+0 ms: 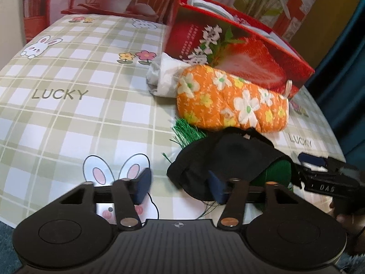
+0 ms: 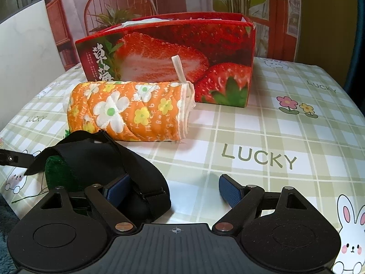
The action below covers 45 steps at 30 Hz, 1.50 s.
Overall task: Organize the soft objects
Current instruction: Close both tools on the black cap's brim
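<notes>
"lucky" on tablecloth (image 2: 257, 137); "das" on right gripper (image 1: 328, 178).

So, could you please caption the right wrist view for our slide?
Open right claw beside black fabric eye mask, near rolled orange floral cloth and red strawberry box.

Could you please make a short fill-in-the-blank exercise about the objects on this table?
1. The orange quilted roll has a pattern of white and yellow ____.
2. The open red box behind the roll shows pictures of ____.
3. The black fabric item lies partly over something fuzzy, coloured ____.
4. The word printed on the checked tablecloth is ____.

Missing words: flowers; strawberries; green; LUCKY
</notes>
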Motion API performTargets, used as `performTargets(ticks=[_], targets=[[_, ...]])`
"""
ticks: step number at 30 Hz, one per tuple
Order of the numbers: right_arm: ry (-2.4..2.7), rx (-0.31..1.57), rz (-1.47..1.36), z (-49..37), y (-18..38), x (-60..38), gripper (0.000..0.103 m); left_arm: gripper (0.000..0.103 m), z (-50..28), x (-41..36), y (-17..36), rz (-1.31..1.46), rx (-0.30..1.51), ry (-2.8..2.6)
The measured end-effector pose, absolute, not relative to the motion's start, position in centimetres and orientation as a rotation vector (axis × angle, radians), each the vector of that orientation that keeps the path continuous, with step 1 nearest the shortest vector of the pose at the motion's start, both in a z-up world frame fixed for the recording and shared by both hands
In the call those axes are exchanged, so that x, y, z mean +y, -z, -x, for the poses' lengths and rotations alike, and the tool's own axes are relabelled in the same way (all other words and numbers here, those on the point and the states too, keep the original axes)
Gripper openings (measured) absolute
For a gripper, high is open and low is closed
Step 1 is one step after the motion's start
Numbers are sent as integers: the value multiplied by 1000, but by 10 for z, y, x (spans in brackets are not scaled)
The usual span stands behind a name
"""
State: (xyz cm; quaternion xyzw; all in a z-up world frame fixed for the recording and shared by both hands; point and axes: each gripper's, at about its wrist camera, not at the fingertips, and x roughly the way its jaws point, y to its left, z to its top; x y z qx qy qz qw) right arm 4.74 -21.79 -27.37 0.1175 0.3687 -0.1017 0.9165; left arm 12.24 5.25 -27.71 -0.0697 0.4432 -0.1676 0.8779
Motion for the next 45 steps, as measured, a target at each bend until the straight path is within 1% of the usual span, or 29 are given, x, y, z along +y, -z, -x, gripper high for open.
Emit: performTargets(ticks=[1, 3, 4, 8, 9, 10, 17, 21, 23, 24, 27, 31, 39, 44, 45], targets=[[209, 759, -241, -48, 274, -218, 83, 38, -123, 49, 279, 130, 936, 353], [210, 759, -239, -48, 274, -217, 83, 32, -123, 44, 282, 98, 935, 359], [210, 759, -239, -48, 274, -217, 83, 25, -123, 42, 283, 81, 934, 365], [212, 757, -240, -48, 274, -216, 83, 14, -121, 38, 282, 53, 915, 366], [213, 756, -240, -48, 274, -216, 83, 7, -121, 40, 282, 56, 908, 348], [213, 752, -240, -47, 273, -216, 83, 6, -122, 43, 282, 64, 904, 320], [195, 728, -235, -45, 267, -214, 82, 5, -132, 71, 283, 188, 919, 189], [168, 713, -221, -44, 263, -209, 81, 5, -134, 69, 281, 180, 919, 177], [136, 709, -223, -44, 261, -206, 76, 5, -134, 68, 281, 172, 919, 175], [123, 712, -222, -44, 260, -205, 72, 5, -134, 67, 281, 172, 920, 175], [80, 737, -216, -46, 259, -199, 67, 5, -133, 67, 282, 171, 919, 177], [46, 768, -234, -48, 260, -197, 66, 5, -133, 66, 281, 157, 918, 176], [32, 747, -228, -41, 241, -200, 66, 5, -132, 67, 281, 157, 919, 177], [34, 821, -207, -42, 249, -198, 62, 6, -132, 67, 281, 157, 918, 179], [39, 835, -217, -43, 252, -199, 60, 6, -132, 67, 281, 156, 917, 179]])
